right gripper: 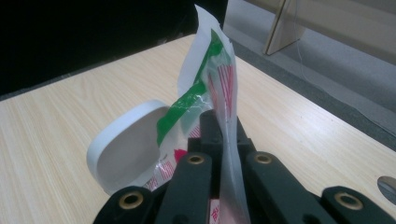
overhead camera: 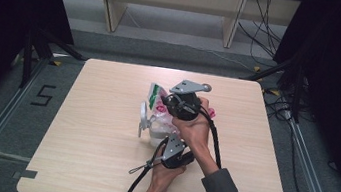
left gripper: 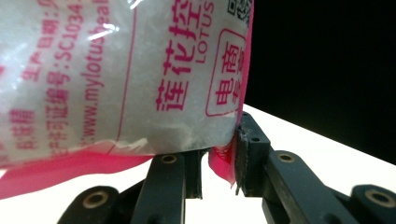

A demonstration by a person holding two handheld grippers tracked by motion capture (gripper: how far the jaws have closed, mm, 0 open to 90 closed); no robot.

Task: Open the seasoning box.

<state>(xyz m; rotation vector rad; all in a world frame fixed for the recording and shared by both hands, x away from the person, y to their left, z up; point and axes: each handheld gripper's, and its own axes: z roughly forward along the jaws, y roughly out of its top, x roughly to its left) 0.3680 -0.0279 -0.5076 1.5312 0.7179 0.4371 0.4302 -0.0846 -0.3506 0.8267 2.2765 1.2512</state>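
Right gripper (right gripper: 219, 154) clamped tight on top edge of clear plastic bag with pink and green print (right gripper: 212, 84). Left gripper (left gripper: 217, 163) pinching pink bottom corner of same bag, filled with white powder, held above middle of pale wooden table (overhead camera: 98, 166), beside white round container (right gripper: 126, 149).
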